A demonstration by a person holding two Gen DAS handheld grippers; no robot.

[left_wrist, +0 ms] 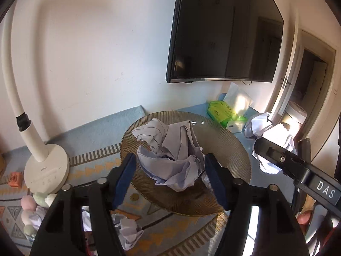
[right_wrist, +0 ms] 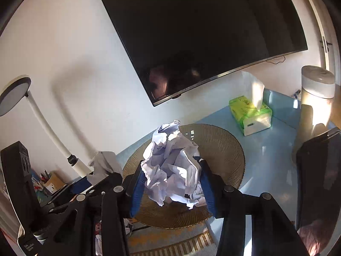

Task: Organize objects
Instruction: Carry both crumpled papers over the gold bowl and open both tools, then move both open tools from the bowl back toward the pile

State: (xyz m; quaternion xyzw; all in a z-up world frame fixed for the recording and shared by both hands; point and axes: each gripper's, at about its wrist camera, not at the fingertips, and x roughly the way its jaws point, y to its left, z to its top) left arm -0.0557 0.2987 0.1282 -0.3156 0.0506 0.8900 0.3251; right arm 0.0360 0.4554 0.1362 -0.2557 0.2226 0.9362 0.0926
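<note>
My left gripper stands wide with a crumpled sheet of lined paper between its blue pads; the pads sit at the paper's sides without clearly squeezing it. A ribbed amber glass plate lies beyond and below it on the blue patterned cloth. My right gripper is shut on a second crumpled white paper ball, which bulges over both pads above the same plate. In the left wrist view the right gripper shows at the right with its paper.
A white desk lamp stands left of the plate, with small pastel figures beside it. Another paper wad lies near the front. A green tissue pack and a white canister stand behind. A dark screen hangs on the wall.
</note>
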